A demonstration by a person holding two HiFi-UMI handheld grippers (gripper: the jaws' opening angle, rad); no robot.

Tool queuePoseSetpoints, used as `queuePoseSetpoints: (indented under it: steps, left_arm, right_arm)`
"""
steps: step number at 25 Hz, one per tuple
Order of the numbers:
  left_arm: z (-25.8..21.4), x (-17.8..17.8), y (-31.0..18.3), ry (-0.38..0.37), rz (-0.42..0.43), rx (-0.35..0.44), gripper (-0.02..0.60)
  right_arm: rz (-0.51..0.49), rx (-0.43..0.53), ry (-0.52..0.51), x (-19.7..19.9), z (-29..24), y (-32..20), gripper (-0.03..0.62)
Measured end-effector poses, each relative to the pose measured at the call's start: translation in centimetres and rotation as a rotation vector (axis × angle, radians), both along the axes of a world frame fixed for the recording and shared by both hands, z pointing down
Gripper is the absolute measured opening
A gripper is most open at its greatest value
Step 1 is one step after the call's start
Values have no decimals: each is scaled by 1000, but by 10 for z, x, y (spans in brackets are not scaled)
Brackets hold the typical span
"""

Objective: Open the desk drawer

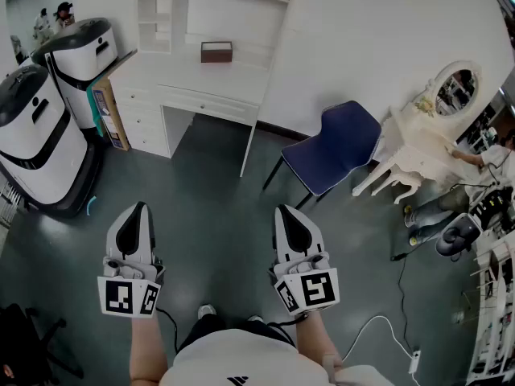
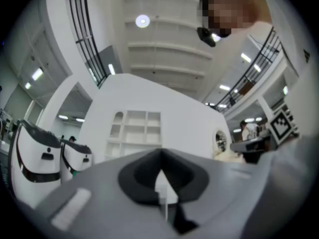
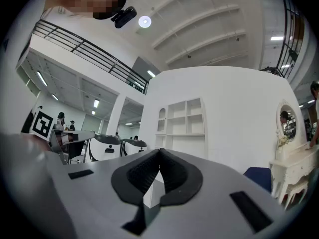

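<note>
Chair [image 1: 338,145] beside desk [image 1: 193,83], left gripper [image 1: 135,209] and right gripper [image 1: 289,211] jaws pressed together, empty.

Open hall staged with desk [image 1: 197,87], chair [image 1: 338,145], vanity [image 1: 425,145].

Bright ceiling lamp [image 2: 142,20], warped edges, soft focus

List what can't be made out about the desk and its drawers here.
- Drawer handles: too small to see in the head view.
- Drawers in the gripper views: hidden behind the left gripper and the right gripper; only the shelves show above them.
- Box on the desk: too small to tell what it is.
- Shelves' top: cut off by the head view's upper edge.
</note>
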State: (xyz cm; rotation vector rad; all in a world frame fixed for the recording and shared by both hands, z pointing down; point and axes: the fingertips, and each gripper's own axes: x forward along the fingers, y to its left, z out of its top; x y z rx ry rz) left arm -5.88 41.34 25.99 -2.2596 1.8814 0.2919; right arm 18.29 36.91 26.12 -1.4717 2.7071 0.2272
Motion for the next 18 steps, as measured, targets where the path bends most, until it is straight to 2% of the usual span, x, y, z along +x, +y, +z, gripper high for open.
queuePoseSetpoints:
  steps: [9,18]
  left_arm:
    - [5,2,0,-1,50,-12,6]
    - [4,-20,-10,-14,86,5,6]
  right_arm:
    - [23,0,-16,-7,4,6,2]
    - [45,26,-51,-29,4,5,2]
